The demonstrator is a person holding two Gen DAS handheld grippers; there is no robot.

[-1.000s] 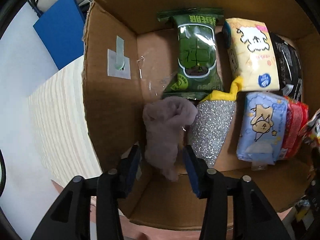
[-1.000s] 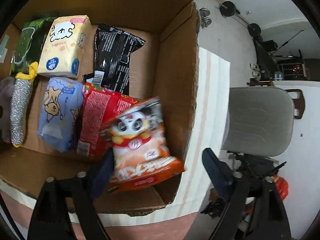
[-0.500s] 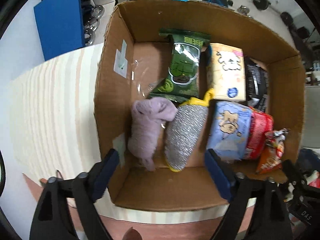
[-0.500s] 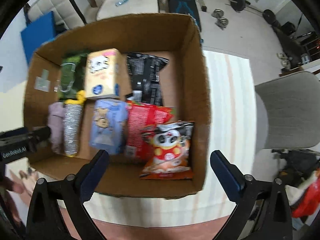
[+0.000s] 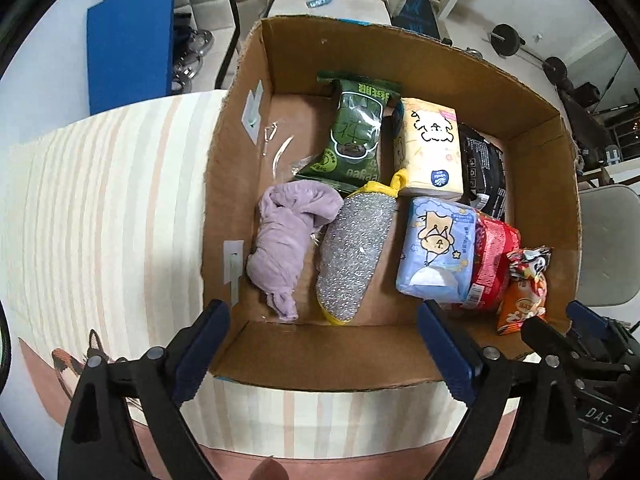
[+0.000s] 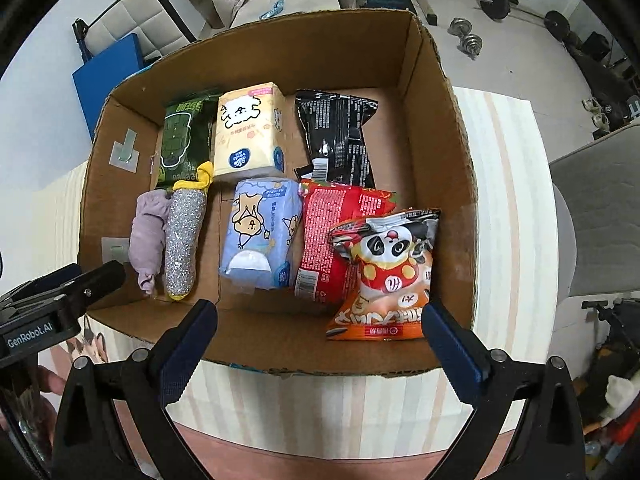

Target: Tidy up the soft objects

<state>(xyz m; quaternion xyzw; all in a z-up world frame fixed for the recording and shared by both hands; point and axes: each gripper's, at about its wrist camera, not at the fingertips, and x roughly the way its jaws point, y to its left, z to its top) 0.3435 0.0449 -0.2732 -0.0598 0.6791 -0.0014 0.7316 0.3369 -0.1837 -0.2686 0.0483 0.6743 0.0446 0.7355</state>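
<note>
Left gripper [image 5: 324, 330]: jaws spread wide, nothing between them, held high, angled downward. Right gripper [image 6: 320, 328]: same, jaws wide apart, empty. Both side by side, close together.

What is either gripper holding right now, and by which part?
Nothing. The left gripper and right gripper both hang open above the cardboard box, jaws spread with nothing between them.

Cardboard box [image 6: 436, 128] open-topped, holds everything. Lilac cloth [image 5: 286, 240] crumpled at 9 o'clock, touching silver scrubber [image 5: 354, 250] with yellow trim. Green pack [image 5: 354, 132] at 11, yellow tissue pack [image 6: 248, 130] at 12, black bag [image 6: 340, 136] at 1. Blue tissue pack [image 6: 262, 232] centre, red pouch [image 6: 334, 236] beside it, panda snack bag [image 6: 386, 276] at 5, overlapping red pouch.
</note>
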